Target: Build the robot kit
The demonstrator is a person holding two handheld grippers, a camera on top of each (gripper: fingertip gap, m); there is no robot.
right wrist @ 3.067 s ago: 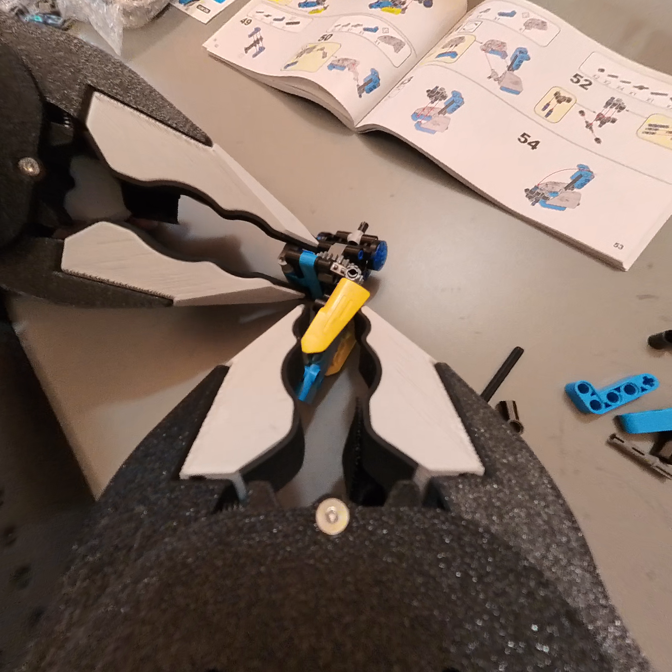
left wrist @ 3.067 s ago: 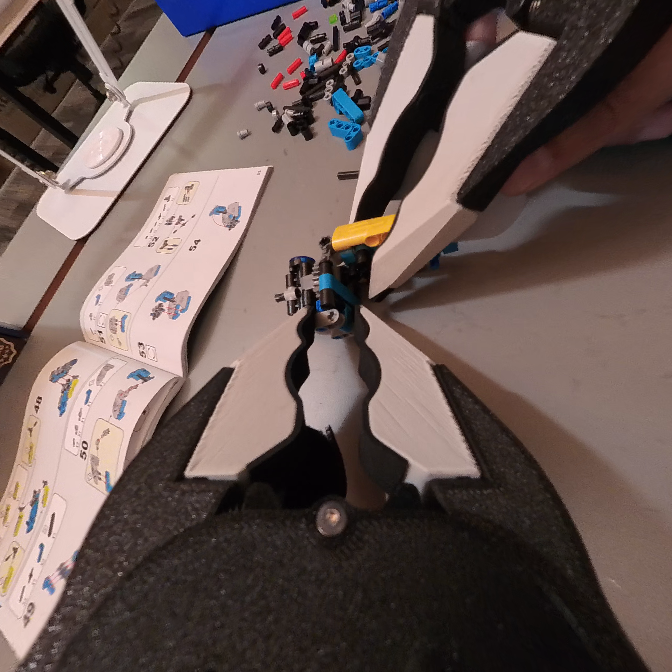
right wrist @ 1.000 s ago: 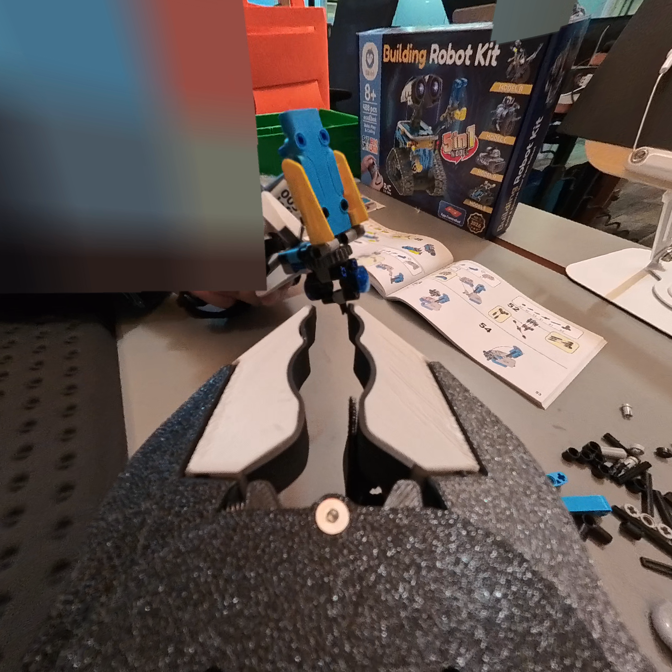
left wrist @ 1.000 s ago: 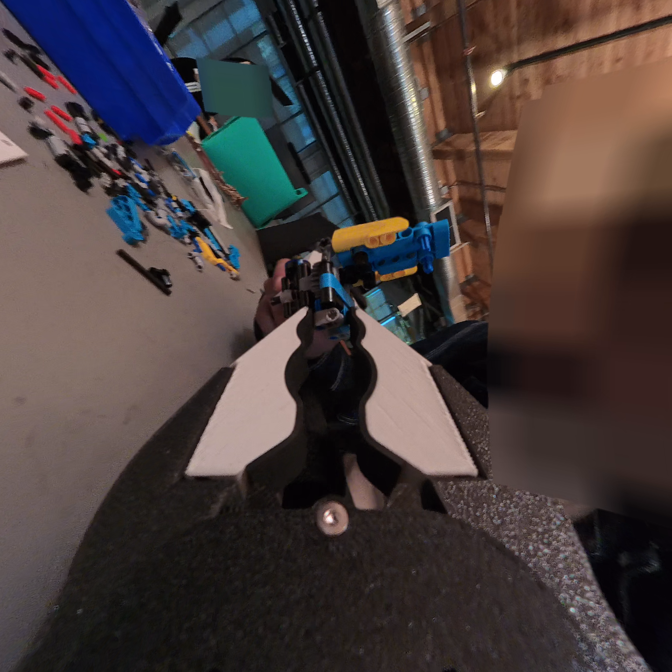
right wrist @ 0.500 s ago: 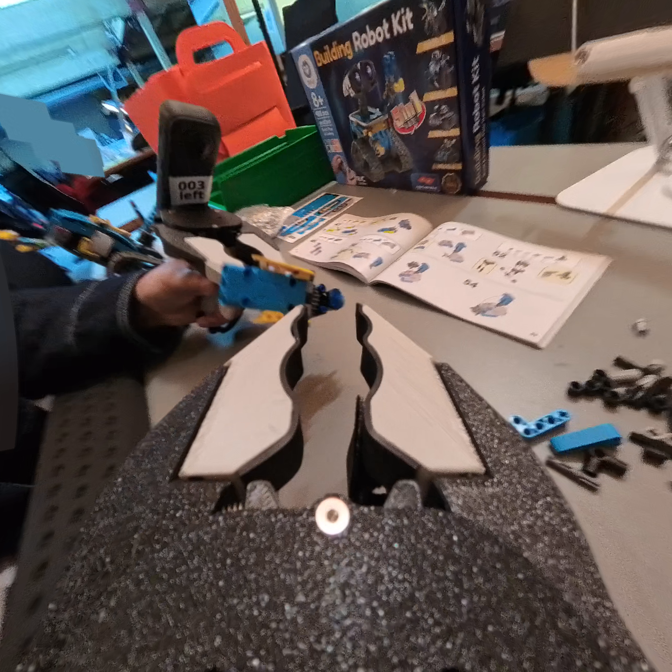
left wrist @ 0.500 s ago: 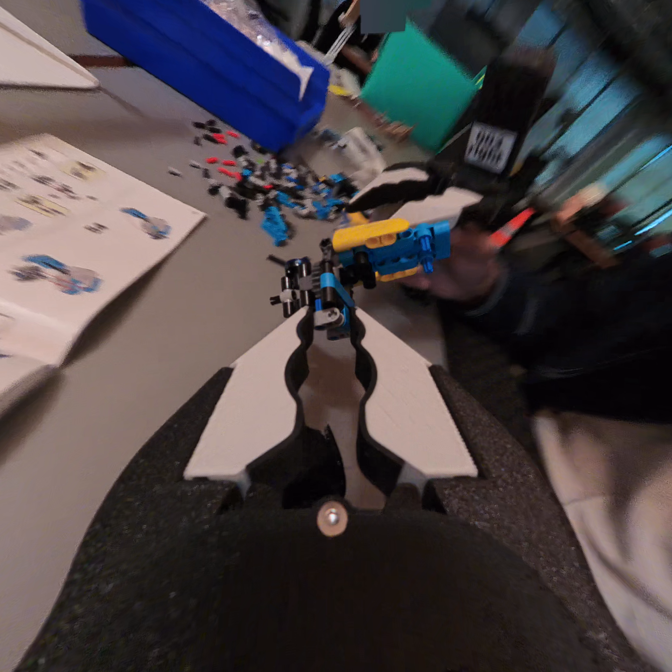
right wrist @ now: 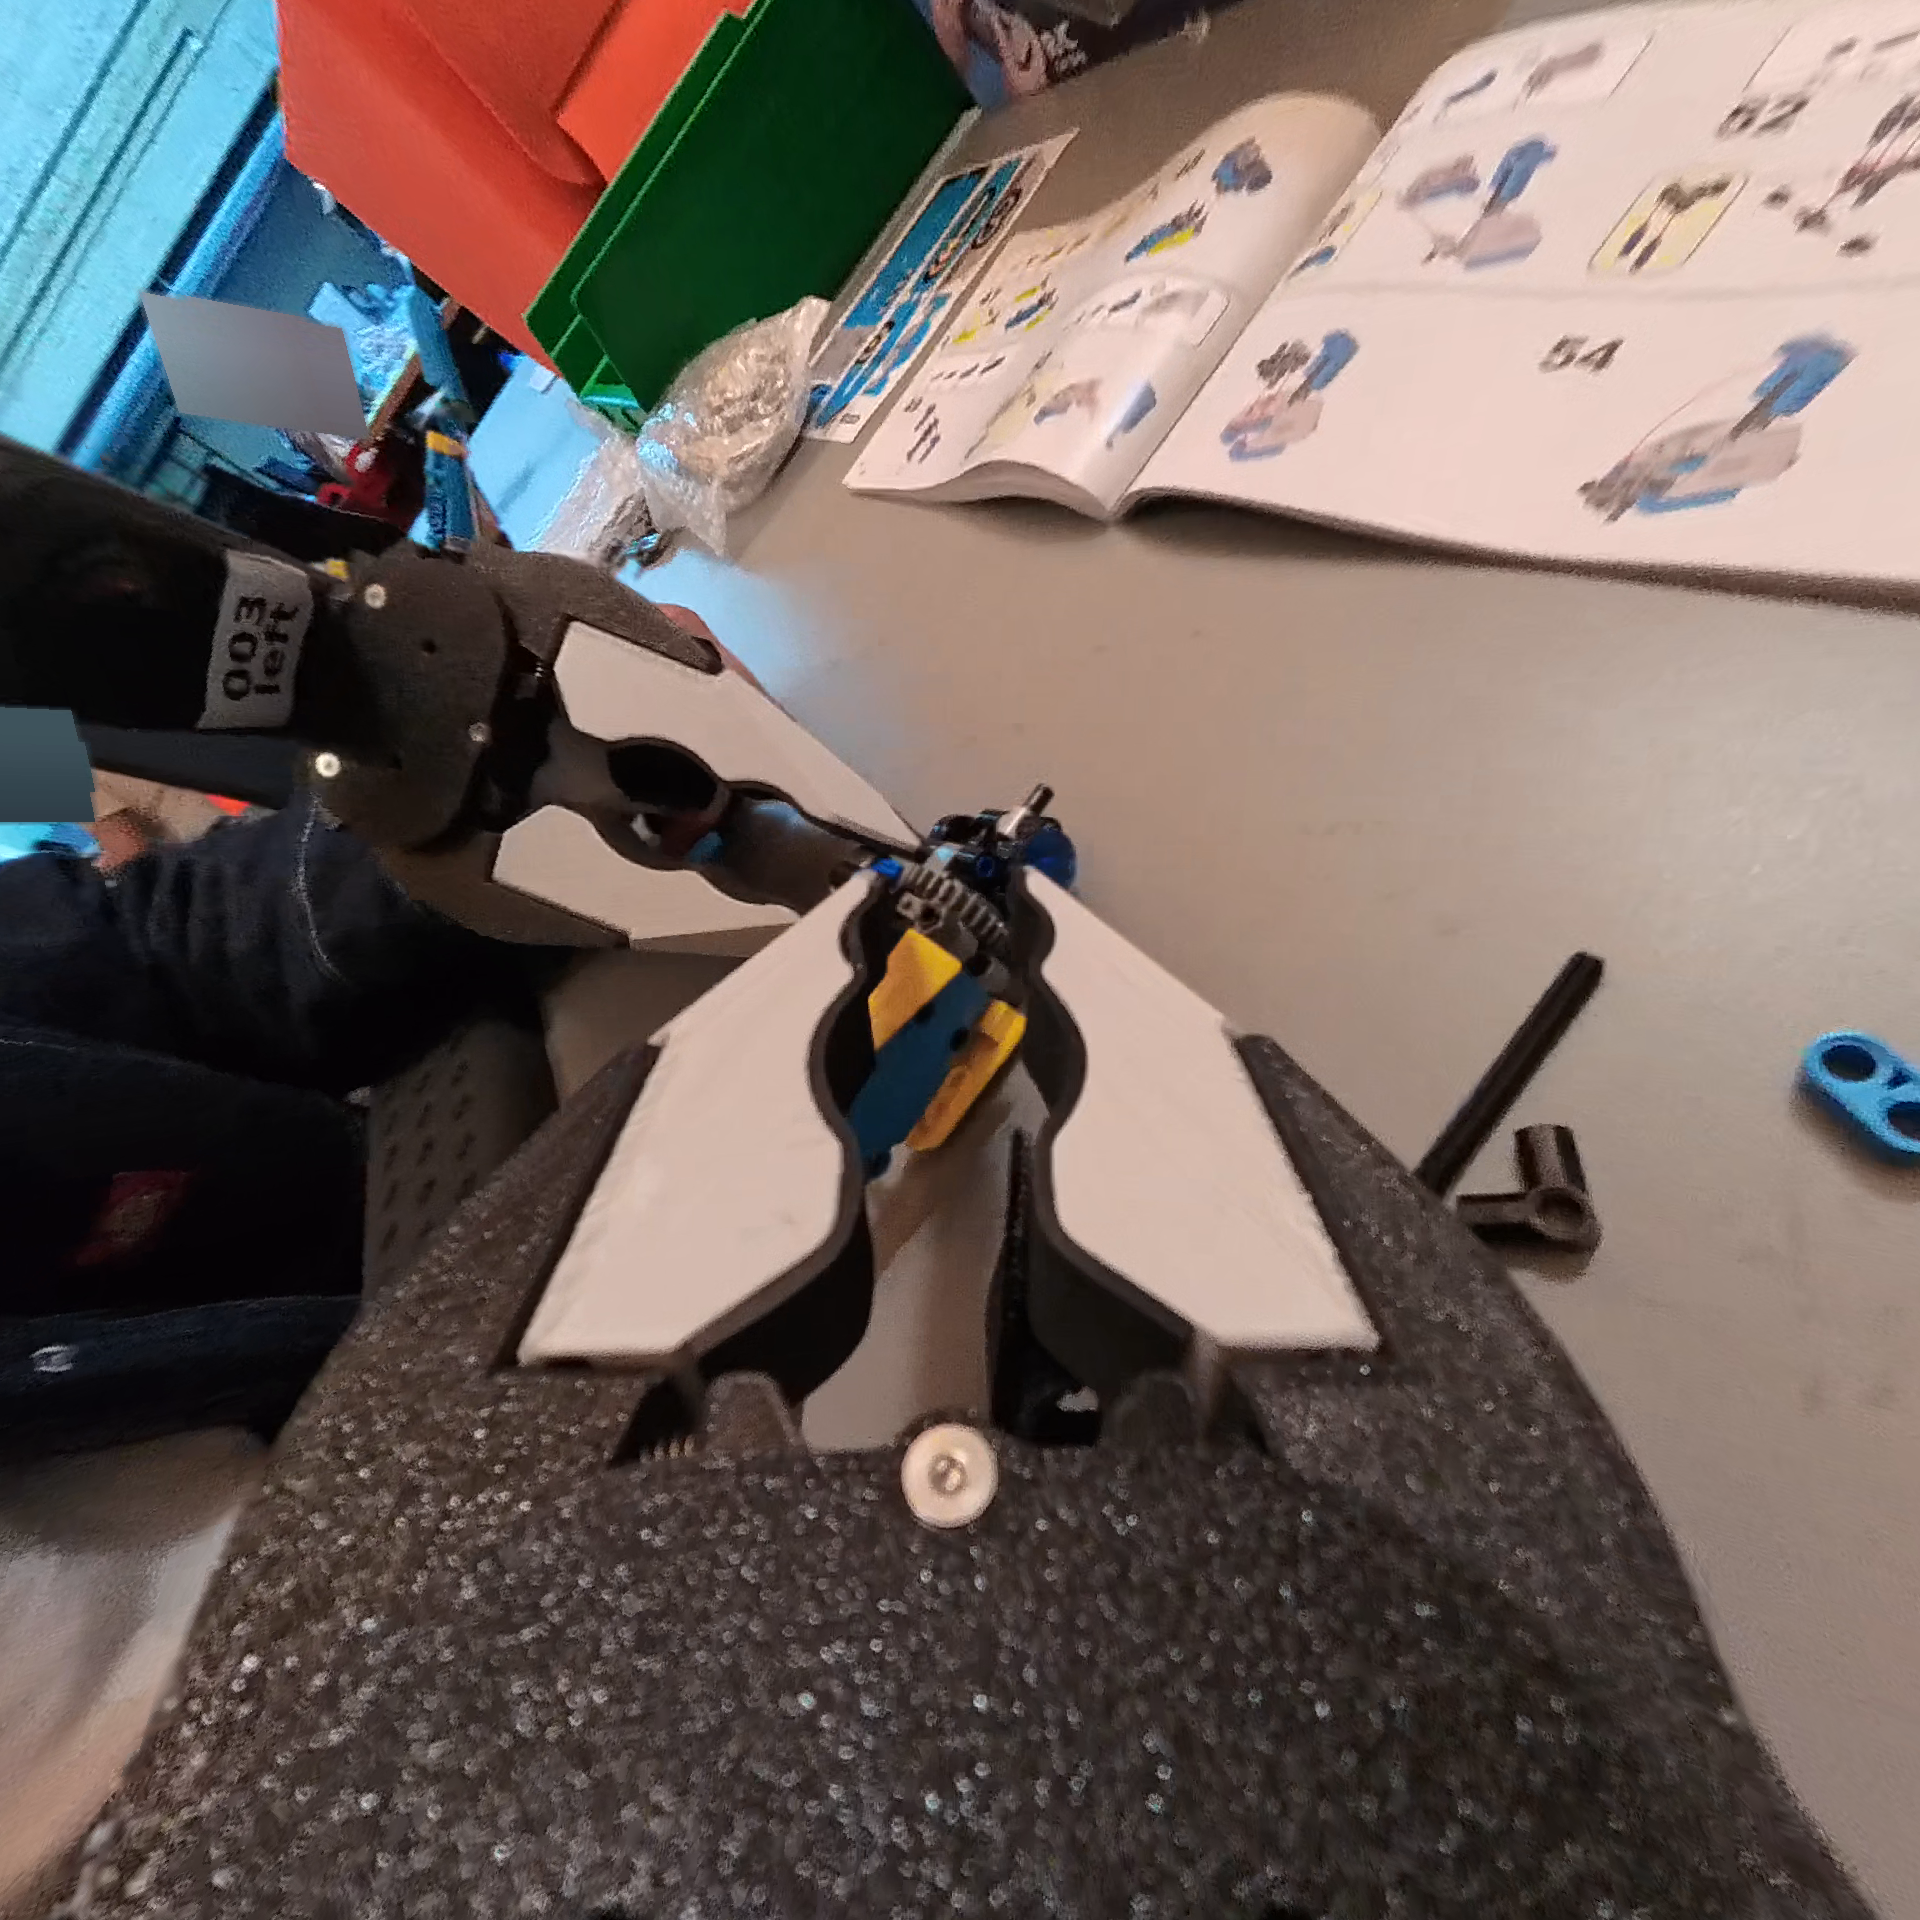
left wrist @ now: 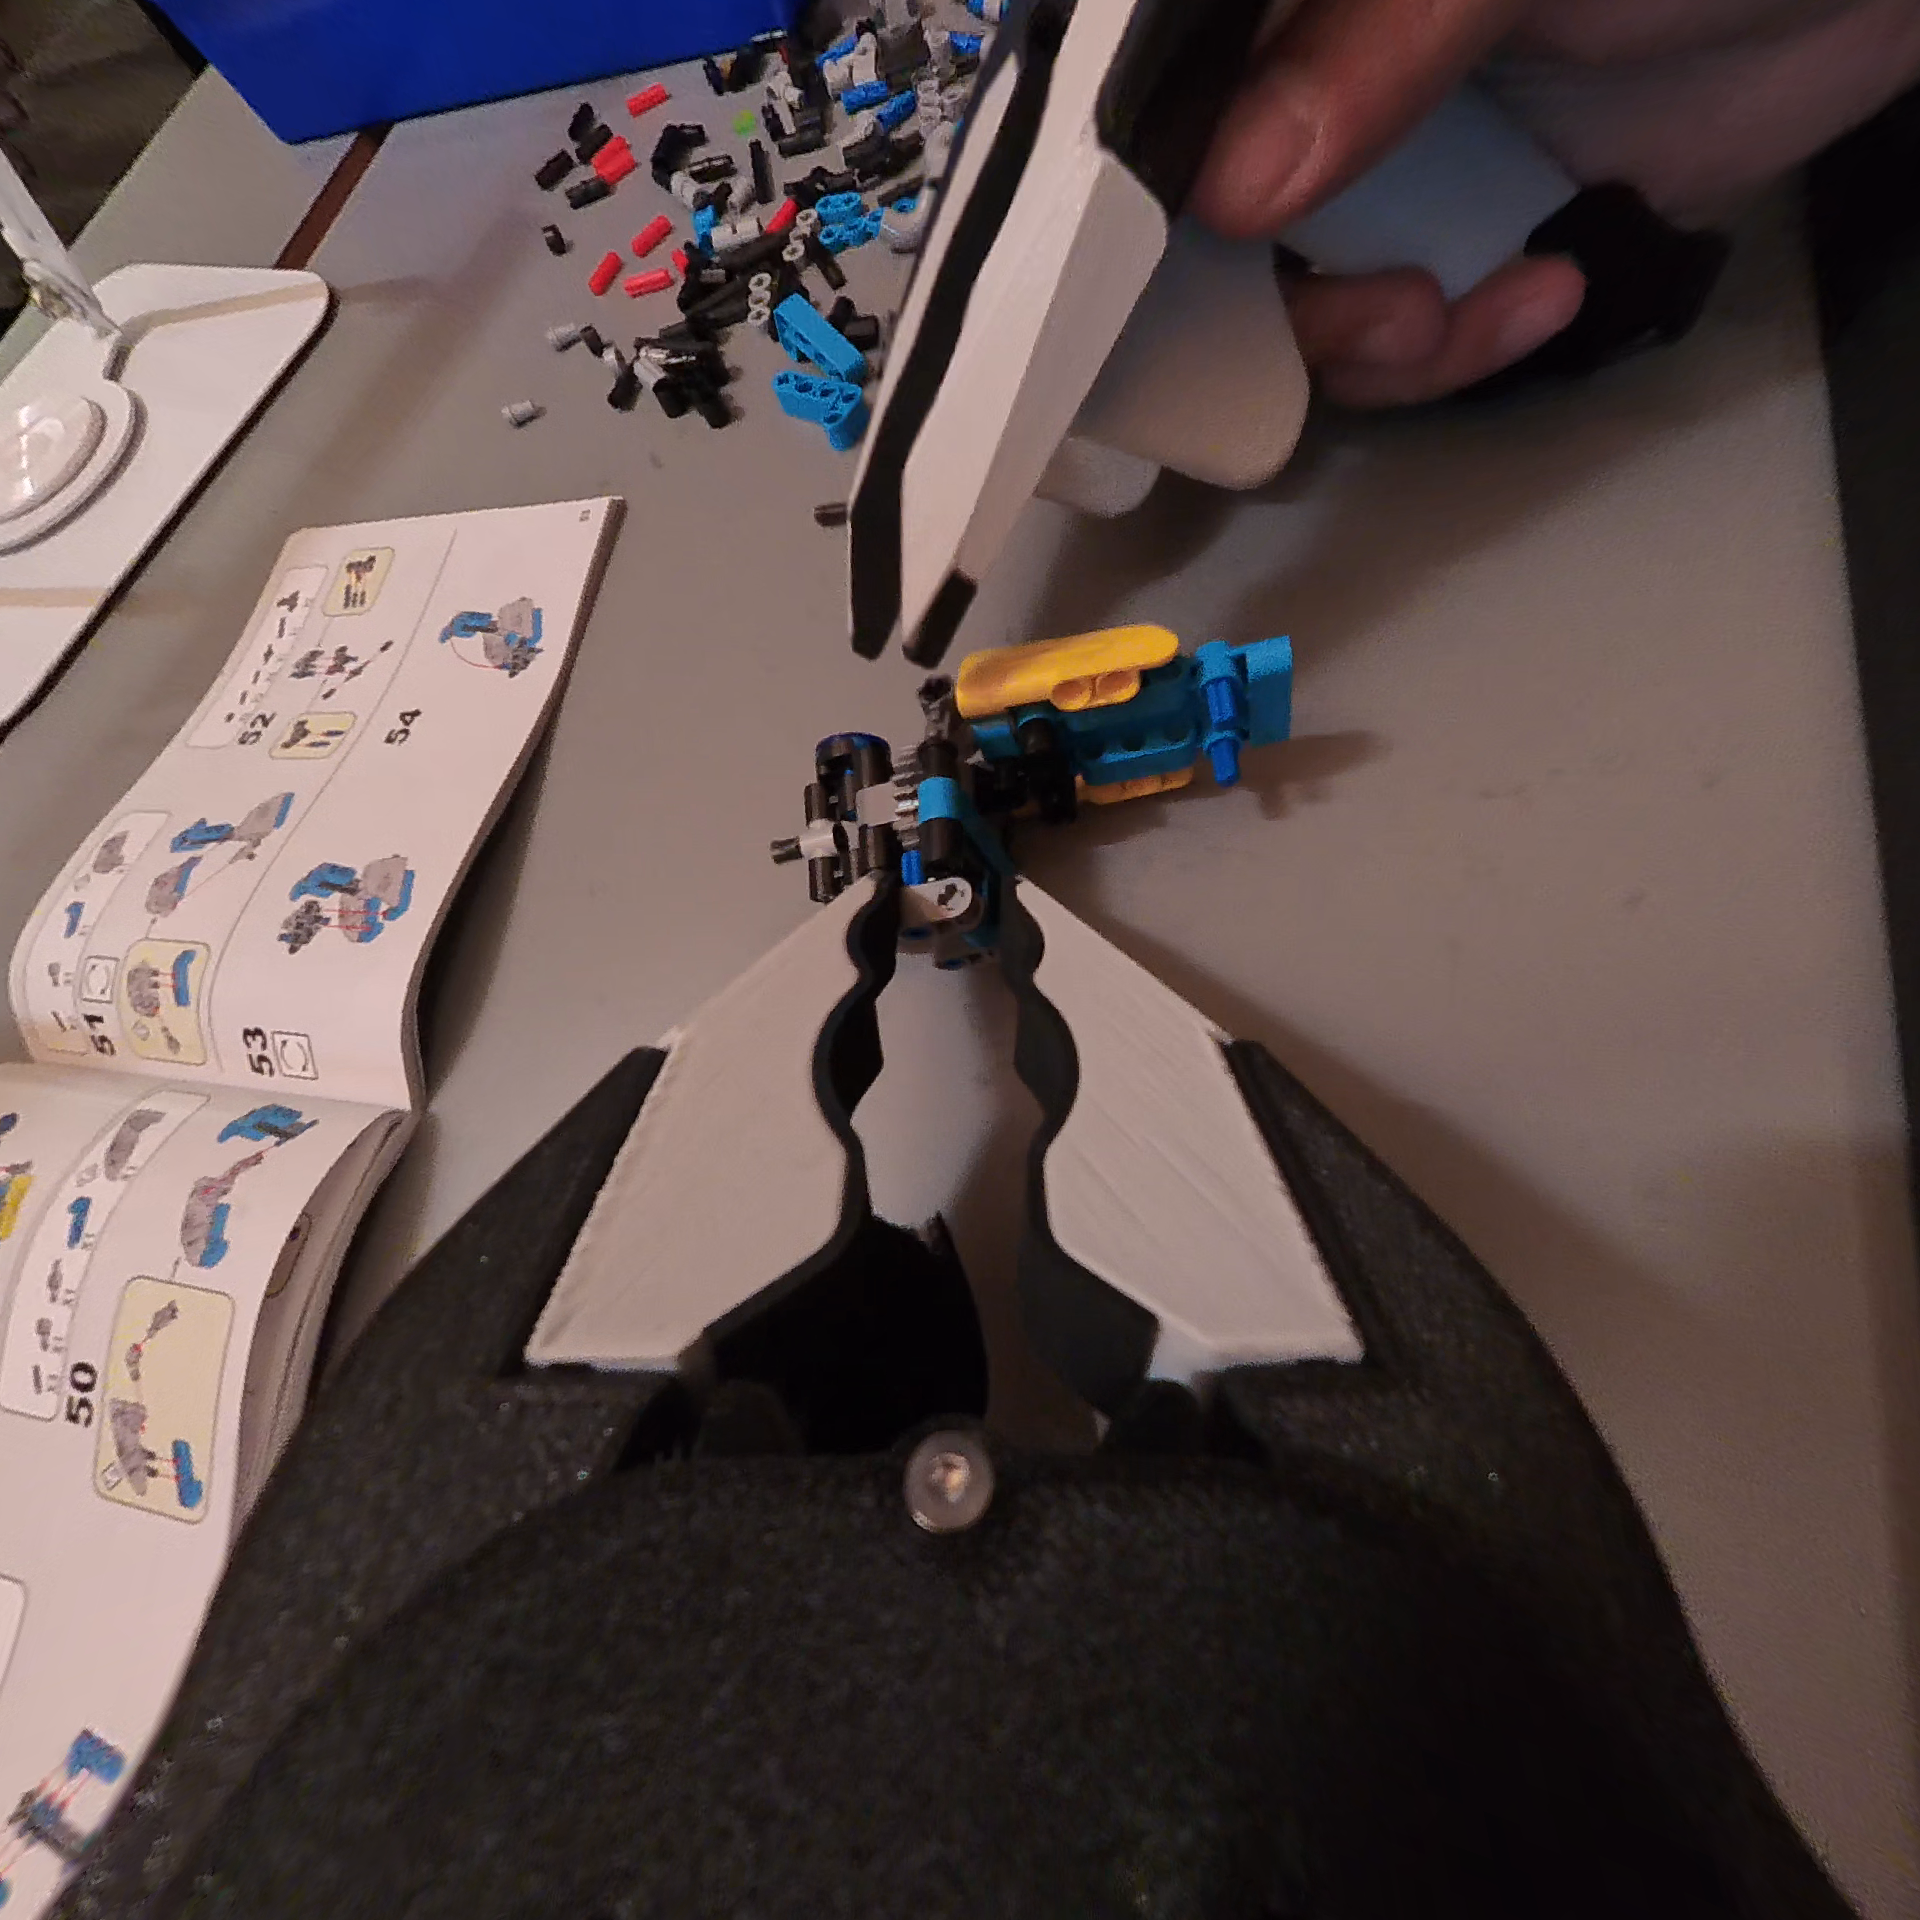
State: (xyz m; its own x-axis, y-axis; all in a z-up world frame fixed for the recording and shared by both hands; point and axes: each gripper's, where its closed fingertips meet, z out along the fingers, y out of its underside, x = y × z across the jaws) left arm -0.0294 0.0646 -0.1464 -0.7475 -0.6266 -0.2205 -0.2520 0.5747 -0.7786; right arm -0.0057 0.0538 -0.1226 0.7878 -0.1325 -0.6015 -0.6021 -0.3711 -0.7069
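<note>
A small brick assembly [left wrist: 1081, 717] of blue, yellow and black parts lies low over the grey table [left wrist: 1455, 987]. My left gripper [left wrist: 948, 914] is shut on its black-and-blue end. My right gripper [left wrist: 899, 649] comes down from above with its fingertips just beside the yellow part, by a black pin. In the right wrist view the right gripper [right wrist: 943, 894] is open, and the assembly [right wrist: 925, 1049] shows in the gap between its fingers. I cannot tell whether they touch it. The left gripper [right wrist: 873, 862] reaches in from the left, holding the assembly's far end.
An open instruction booklet [left wrist: 312, 779] lies to the left, a pile of loose parts [left wrist: 748, 260] and a blue bin [left wrist: 468, 52] beyond. A white lamp base [left wrist: 125, 416] sits far left. A black axle [right wrist: 1507, 1060], black connector [right wrist: 1538, 1195] and blue beam [right wrist: 1860, 1101] lie right. Some 4 centimeters of space lies between my two pairs of fingers. The white lamp base [left wrist: 125, 416] lies around 35 centimeters away from my right fingertips.
My right gripper let go of the yellow end. My left gripper lifted the assembly into the air, then brought it back down to the table. The right gripper has returned beside it.
</note>
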